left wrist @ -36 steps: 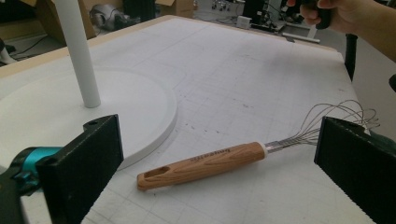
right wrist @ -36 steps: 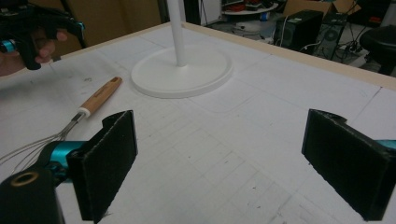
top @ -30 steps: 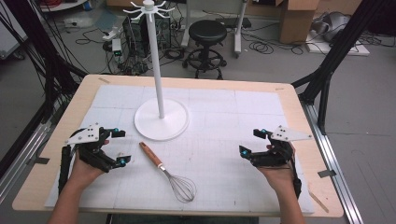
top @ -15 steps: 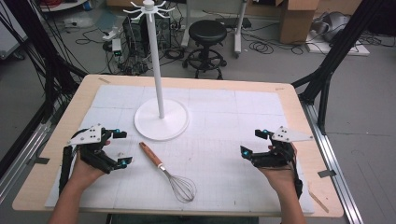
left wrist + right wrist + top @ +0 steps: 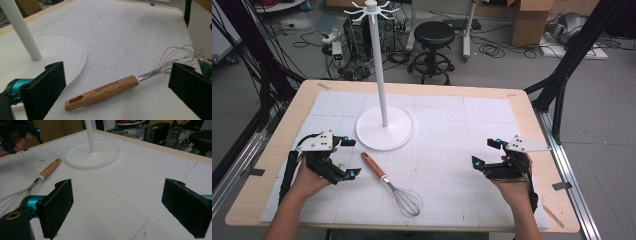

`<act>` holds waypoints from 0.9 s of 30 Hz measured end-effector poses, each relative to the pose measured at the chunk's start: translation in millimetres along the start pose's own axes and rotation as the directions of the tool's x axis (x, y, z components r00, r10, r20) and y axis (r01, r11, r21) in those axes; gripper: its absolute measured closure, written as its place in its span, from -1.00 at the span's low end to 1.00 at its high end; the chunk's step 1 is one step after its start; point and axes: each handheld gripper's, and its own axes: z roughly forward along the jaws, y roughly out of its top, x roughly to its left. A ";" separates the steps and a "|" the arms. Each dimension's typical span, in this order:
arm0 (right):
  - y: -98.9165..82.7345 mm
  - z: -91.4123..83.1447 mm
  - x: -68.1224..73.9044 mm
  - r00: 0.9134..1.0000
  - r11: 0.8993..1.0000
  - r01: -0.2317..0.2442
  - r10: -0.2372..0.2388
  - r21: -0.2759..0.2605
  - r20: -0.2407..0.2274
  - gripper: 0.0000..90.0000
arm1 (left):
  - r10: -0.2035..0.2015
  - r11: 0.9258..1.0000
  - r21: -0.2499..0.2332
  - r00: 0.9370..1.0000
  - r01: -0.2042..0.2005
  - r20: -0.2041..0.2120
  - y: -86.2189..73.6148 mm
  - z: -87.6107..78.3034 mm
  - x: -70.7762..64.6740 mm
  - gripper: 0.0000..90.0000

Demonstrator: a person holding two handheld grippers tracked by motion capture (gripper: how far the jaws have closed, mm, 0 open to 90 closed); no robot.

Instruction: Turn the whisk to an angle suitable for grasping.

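A wooden table (image 5: 277, 150) carries a white gridded mat (image 5: 462, 135) that covers most of its top, leaving a bare wood border along every edge. On the mat, toward the far edge and left of centre, stands a white stand (image 5: 385, 127): a round flat base with a thin upright pole topped by short hooks. In the left gripper view the base rim curves close by the near jaw, and the pole rises at the upper left.

The left gripper (image 5: 347, 157), held in the person's left hand (image 5: 309, 177), sits near the left edge of the mat, just beside the base of the stand. Its jaws are spread wide and hold nothing; the left gripper view shows the whisk lying on the mat in the gap between them, touching neither jaw.

The right gripper (image 5: 484, 152), held in the right hand (image 5: 512, 187), sits near the right edge of the mat, well apart from everything else. Its jaws also stand wide apart, empty, with bare mat between them.

A whisk (image 5: 390, 184) lies flat on the mat toward the near edge, left of centre, between the two grippers and closer to the left one. Its wooden handle points toward the stand, its wire loops toward the near edge.
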 end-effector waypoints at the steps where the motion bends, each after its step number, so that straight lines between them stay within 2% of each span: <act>1: 0.0 0.0 0.0 1.000 1.000 0.000 0.000 0.000 0.000 -0.80 | 0.005 1.000 0.011 1.000 -0.005 0.000 2.6 1.7 -0.2 -0.96; 3: 0.1 -0.3 -0.4 1.000 1.000 0.002 -0.002 -0.002 -0.001 -0.80 | 0.012 1.000 0.027 1.000 -0.012 0.015 7.2 5.5 0.0 -0.96; 4: 0.3 -0.7 -0.5 1.000 1.000 -0.003 0.003 -0.007 -0.001 -0.79 | 0.020 0.998 0.051 1.000 -0.021 0.018 11.8 9.4 0.4 -0.96; 7: 0.2 -0.7 -1.0 1.000 1.000 0.000 0.000 -0.005 0.000 -0.79 | 0.031 0.997 0.071 0.999 -0.033 0.027 16.3 12.9 1.9 -0.96; 9: 0.2 -0.7 -1.0 1.000 1.000 -0.004 0.004 -0.004 -0.001 -0.79 | 0.024 0.997 0.077 0.999 -0.027 0.043 20.5 16.6 2.6 -0.96; 11: 0.2 -0.7 -1.1 1.000 1.000 -0.004 0.004 -0.006 -0.002 -0.79 | 0.042 0.994 0.098 0.997 -0.047 0.058 25.5 20.8 3.3 -0.96; 15: 0.3 -0.4 -1.4 1.000 1.000 -0.002 0.002 -0.007 0.000 -0.79 | 0.048 0.991 0.124 0.996 -0.057 0.075 31.3 28.2 5.1 -0.96; 17: 0.3 -0.4 -1.3 1.000 1.000 -0.002 0.002 -0.007 0.000 -0.79 | 0.047 0.988 0.143 0.996 -0.057 0.077 31.5 31.1 5.7 -0.96; 22: 0.1 1.8 -0.4 1.000 1.000 -0.003 0.003 0.002 -0.002 -0.79 | 0.082 0.975 0.197 0.991 -0.101 0.102 38.7 41.0 1.9 -0.96; 27: 0.6 2.0 1.0 1.000 1.000 0.000 0.000 0.005 -0.005 -0.79 | 0.088 0.970 0.216 0.989 -0.113 0.123 46.5 48.0 2.1 -0.96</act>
